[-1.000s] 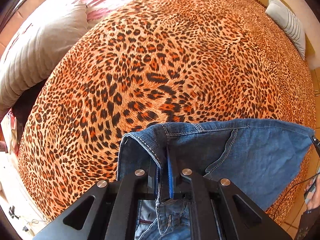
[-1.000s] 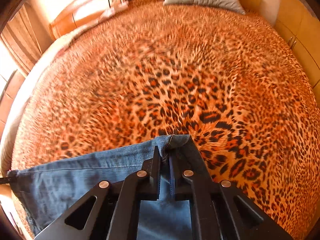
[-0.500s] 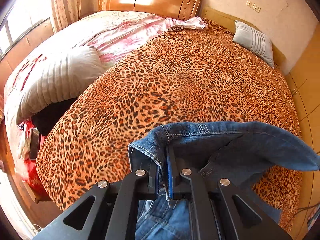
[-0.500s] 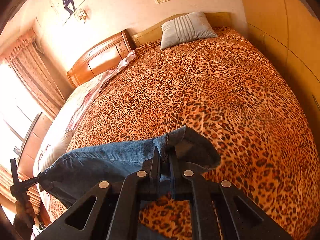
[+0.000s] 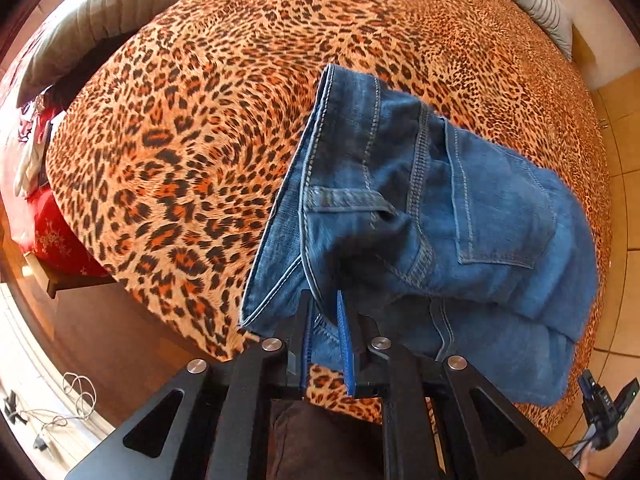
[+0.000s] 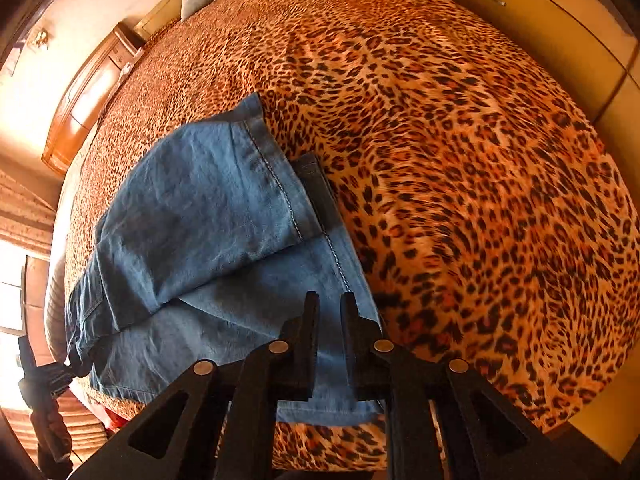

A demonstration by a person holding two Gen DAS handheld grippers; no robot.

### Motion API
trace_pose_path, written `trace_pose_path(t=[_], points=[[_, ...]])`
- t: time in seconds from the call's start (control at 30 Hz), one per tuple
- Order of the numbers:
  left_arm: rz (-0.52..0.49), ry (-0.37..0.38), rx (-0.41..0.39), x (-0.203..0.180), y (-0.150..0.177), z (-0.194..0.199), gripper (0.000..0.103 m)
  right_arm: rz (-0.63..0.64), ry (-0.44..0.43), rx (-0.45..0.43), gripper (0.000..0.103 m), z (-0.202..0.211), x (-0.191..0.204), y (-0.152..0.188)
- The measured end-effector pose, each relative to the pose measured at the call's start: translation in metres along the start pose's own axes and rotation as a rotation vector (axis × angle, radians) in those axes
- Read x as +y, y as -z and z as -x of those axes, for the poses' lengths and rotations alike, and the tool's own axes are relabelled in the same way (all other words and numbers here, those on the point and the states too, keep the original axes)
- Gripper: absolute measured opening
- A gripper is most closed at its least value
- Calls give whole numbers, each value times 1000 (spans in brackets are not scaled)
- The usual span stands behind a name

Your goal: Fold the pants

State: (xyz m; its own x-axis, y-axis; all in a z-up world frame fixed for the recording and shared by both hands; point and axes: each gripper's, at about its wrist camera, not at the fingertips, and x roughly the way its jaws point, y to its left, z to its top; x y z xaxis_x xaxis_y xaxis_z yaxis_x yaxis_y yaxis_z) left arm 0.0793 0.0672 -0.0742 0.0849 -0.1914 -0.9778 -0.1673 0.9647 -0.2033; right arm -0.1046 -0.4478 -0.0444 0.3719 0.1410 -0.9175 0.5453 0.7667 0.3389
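Left gripper [image 5: 324, 320]: at the waistband end of the pants [image 5: 440, 220], tilted down toward it. Jaws parted a little, blue pads [image 5: 343, 340] facing each other across the gap, denim showing between the tips. No clamp evident.

Right gripper [image 6: 330, 320]: at the hem end of the pants, low over the lower leg, aimed along it. Jaws close together with a narrow slit between; denim visible through the slit. Unclear whether pinching or only hovering above.

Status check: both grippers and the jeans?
Left gripper open at waistband. Right gripper open above leg hems. Blue denim jeans lying on leopard-print bedspread. Nothing obstructing.
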Motion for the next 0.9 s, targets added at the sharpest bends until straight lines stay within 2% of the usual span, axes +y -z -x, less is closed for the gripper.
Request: trace_pose_path(t=[0.03,0.07,0.1,0.2,0.27,0.37,0.53,0.57,0.6,0.63,0.67,0.7,0.73,0.8,0.9], points=[[5,19,-7,1,1,10,19,-36,-41,-16,37,7,-4,-1],[21,44,-14,2,2,19,28,-80,-93,-29,46,10,-7,-3],[54,74,-28,3,4,29,40,-114,-131,-39,48,9,-9,-6],[150,160,-77,7,2,40,60,-221,-248,-21,51,-12,-6,-19],[210,187,-60,9,0,34,61,-303,-306,27,51,-39,0,-26],[283,233,4,5,2,11,60,-372,-333,77,51,-73,12,-31],[316,187,81,-1,-10,-33,61,-421,-313,97,51,-99,30,-37],[309,160,85,-3,-14,-38,59,-425,-314,89,51,-102,33,-39],[297,129,83,-6,-19,-42,51,-424,-313,85,51,-104,36,-41],[269,110,69,-10,-25,-42,37,-418,-297,80,45,-107,40,-46],[217,78,47,-16,-31,-40,13,-408,-290,65,25,-106,43,-48],[153,37,28,-24,-38,-33,12,-396,-291,47,12,-103,45,-52],[130,30,3,-27,-40,-25,12,-393,-312,25,4,-97,46,-52],[67,55,-72,-35,-40,10,11,-383,-396,-24,4,-77,50,-51],[-38,139,-138,-34,-21,60,11,-322,-494,-75,4,-36,58,-45]])
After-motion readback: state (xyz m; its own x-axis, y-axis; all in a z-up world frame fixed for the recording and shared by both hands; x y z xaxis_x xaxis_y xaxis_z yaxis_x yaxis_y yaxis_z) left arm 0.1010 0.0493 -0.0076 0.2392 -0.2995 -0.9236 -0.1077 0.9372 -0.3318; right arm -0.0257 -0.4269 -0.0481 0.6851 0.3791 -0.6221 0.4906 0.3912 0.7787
